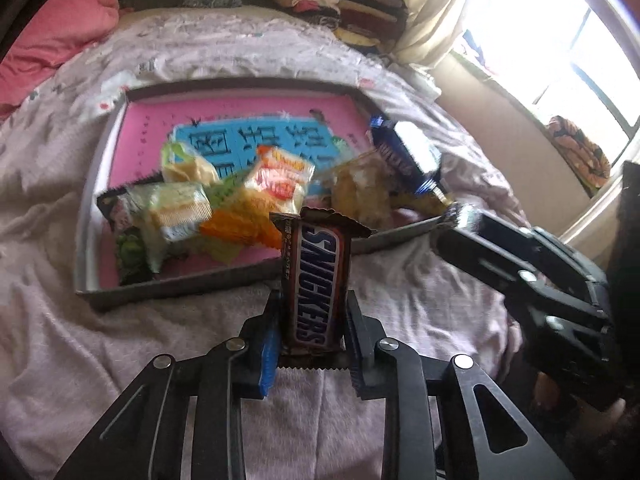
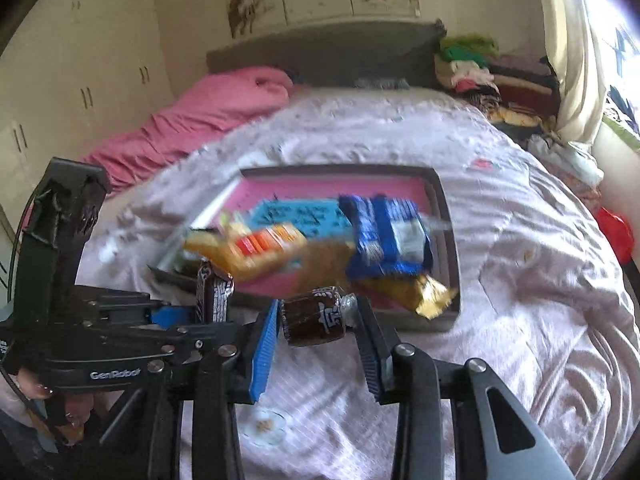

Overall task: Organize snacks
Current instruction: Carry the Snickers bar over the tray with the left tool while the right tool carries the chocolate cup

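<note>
A brown Snickers bar (image 1: 314,280) stands upright between the left fingers (image 1: 269,354); a dark round candy (image 2: 314,316) lies crosswise between the right fingers (image 2: 264,348); mixed snack packets (image 1: 276,184) lie beyond them.

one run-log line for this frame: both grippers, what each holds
left gripper: shut on Snickers bar | right gripper: shut on dark wrapped candy | tray: other snacks inside, on bed

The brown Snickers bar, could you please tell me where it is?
The brown Snickers bar stands upright, clamped in the left gripper, just before the grey tray's near rim.
</note>
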### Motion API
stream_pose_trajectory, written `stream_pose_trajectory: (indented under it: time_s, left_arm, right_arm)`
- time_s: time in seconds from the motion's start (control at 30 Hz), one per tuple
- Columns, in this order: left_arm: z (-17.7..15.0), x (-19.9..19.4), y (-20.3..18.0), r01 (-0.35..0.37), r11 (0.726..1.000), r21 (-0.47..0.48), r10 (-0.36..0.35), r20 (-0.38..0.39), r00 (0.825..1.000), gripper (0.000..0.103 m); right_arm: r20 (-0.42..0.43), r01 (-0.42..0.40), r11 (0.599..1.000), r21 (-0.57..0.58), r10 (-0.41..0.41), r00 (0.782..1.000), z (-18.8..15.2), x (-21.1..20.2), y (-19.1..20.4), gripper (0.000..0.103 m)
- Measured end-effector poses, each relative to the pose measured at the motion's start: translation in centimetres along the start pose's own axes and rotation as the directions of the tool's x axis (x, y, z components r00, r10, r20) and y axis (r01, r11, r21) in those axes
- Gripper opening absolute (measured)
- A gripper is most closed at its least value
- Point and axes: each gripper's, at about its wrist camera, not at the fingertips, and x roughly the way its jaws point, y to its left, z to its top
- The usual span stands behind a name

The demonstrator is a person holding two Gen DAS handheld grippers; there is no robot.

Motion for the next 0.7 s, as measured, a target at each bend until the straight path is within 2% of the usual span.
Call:
stream_pose_trajectory:
  time_s: [0.2, 0.37, 0.53, 0.7]
  left_arm:
    - [1.8, -4.1, 1.0, -0.014, 1.0, -0.015, 0.016, 0.108, 0.994, 0.029]
    - [3.4, -7.4, 3.4, -0.078, 0.995, -0.056, 0.087, 0.202, 0.975, 0.029]
    - [3.9, -7.9, 6.4, -0.128, 0.985, -0.114, 0.15, 0.212, 0.966, 0.029]
    - [3.6, -6.6, 7.9, -0.141, 0.981, -0.135, 0.165, 0.185, 0.969, 0.029]
  right_arm:
    - [0.019, -0.018, 1.0, 0.011, 0.018, 1.0, 0.9, 0.0, 0.2, 0.038]
    - [0.039, -0.021, 1.0, 0.021, 0.021, 0.999, 1.4, 0.3, 0.4, 0.038]
    - [0.054, -0.029, 1.0, 0.006, 0.029, 0.998, 2.1, 0.6, 0.9, 0.038]
    - [0.064, -0.033, 0.999, -0.004, 0.033, 0.997, 3.0, 1.2, 1.5, 0.038]
